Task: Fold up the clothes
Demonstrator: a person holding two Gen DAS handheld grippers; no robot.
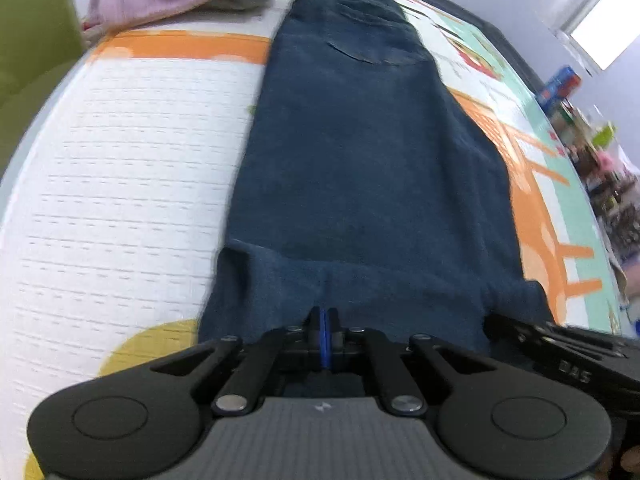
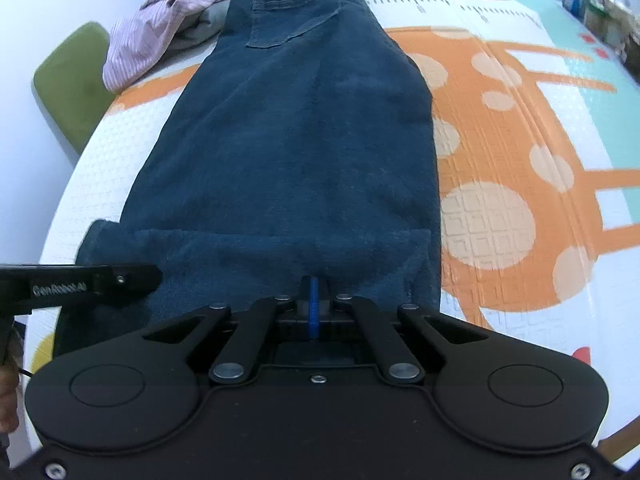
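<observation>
Dark blue jeans (image 1: 360,160) (image 2: 296,140) lie lengthwise on the play mat, waistband and back pocket at the far end, leg hems near me. My left gripper (image 1: 324,316) is at the near hem with its blue pads pressed together, and the denim puckers into a small ridge at their tips. My right gripper (image 2: 314,284) is shut the same way on the hem, further right along the same edge. Each gripper shows in the other's view: the right gripper (image 1: 496,322) at the hem's right corner, the left gripper (image 2: 154,276) over its left part.
A pink striped garment (image 2: 160,28) lies on a grey one at the far left of the mat (image 2: 520,140), which is white, orange and teal. A green chair (image 2: 76,80) stands beyond the left edge. Cluttered shelves (image 1: 608,184) fill the far right.
</observation>
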